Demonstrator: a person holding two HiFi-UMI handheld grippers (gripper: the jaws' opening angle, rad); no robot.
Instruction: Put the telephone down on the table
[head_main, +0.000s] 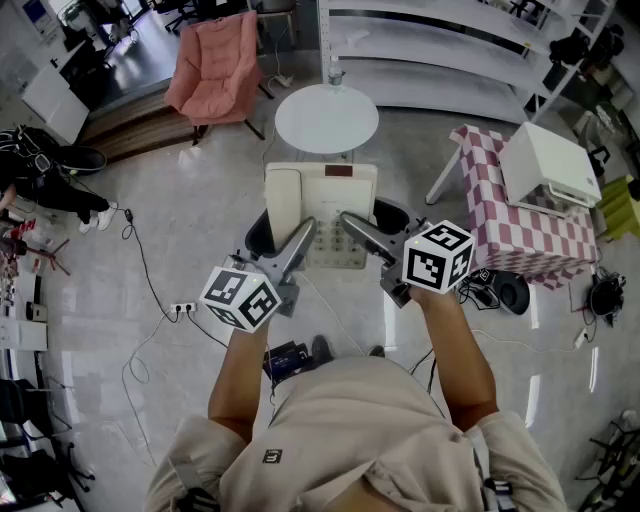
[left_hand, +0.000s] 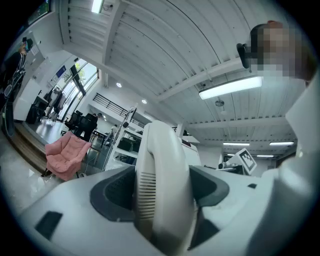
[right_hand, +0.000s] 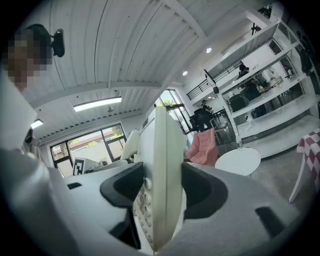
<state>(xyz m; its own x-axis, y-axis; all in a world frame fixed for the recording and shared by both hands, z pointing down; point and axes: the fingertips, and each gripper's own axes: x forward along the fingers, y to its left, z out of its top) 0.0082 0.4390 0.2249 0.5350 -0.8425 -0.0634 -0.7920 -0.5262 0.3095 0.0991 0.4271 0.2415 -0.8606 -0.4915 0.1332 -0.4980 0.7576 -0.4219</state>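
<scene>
Between the two grippers, held up over the floor (head_main: 150, 250) and short of the round white table (head_main: 327, 118), the telephone (head_main: 335, 200) lies face up; the left gripper (head_main: 298, 242) has its jaws spread wide and clamped on the handset (head_main: 283, 205) side; the right gripper (head_main: 360, 232) pinches the keypad edge likewise; a pink armchair (head_main: 215, 65) stands beyond the table.
</scene>
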